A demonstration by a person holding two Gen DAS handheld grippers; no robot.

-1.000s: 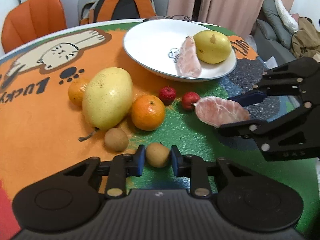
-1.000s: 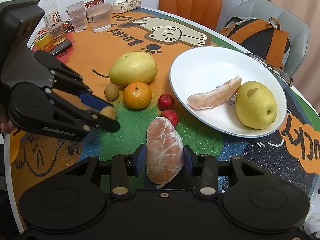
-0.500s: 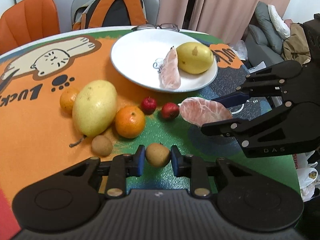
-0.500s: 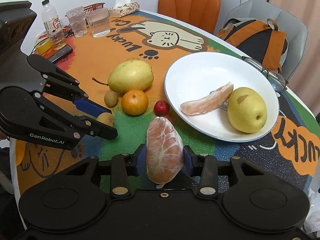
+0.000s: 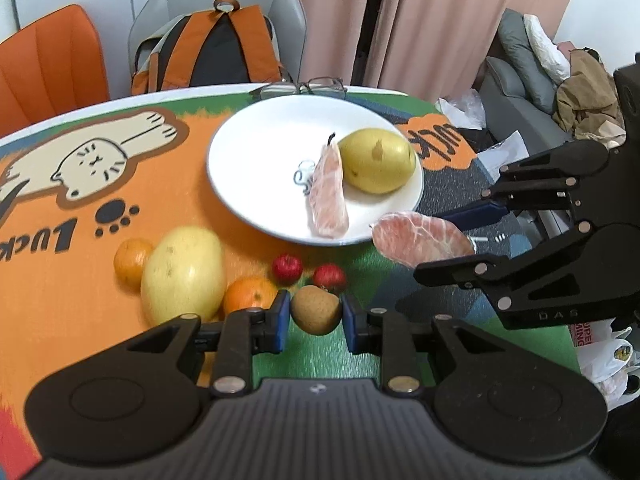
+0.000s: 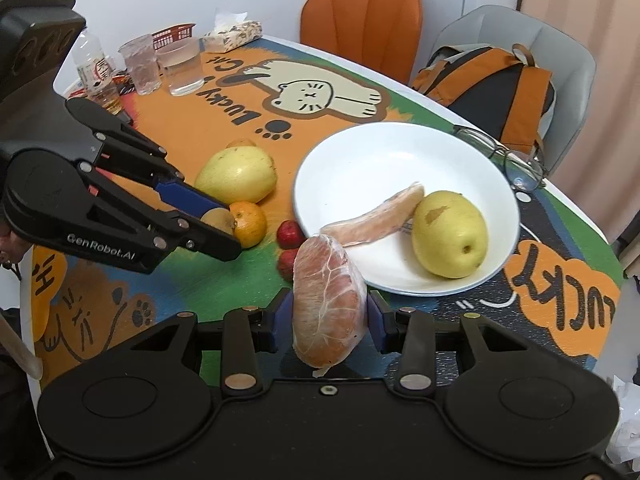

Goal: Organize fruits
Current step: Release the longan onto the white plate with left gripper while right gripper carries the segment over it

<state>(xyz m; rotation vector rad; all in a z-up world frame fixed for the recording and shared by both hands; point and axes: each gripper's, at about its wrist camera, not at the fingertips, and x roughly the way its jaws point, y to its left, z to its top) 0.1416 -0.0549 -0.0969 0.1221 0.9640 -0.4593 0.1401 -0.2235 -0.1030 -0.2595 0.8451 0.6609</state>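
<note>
My left gripper (image 5: 316, 316) is shut on a small brown kiwi (image 5: 316, 314) and holds it above the table; it also shows in the right wrist view (image 6: 218, 220). My right gripper (image 6: 328, 316) is shut on a peeled pomelo segment (image 6: 328, 304), held near the front rim of the white plate (image 6: 360, 152). The plate holds a yellow pear (image 6: 450, 234) and another pomelo segment (image 6: 374, 220). A large yellow pear (image 5: 184, 274), two oranges (image 5: 250, 300) and two small red fruits (image 5: 288, 268) lie on the table left of the plate.
Glasses (image 6: 504, 160) lie at the plate's far rim. Cups (image 6: 180, 66), a bottle (image 6: 94, 72) and a tissue pack (image 6: 232, 34) stand at the far left. Chairs and a backpack (image 5: 216, 48) stand behind the table.
Both grippers have risen and moved toward the plate with their fruit. The pomelo segment now hangs by the plate's near rim.
</note>
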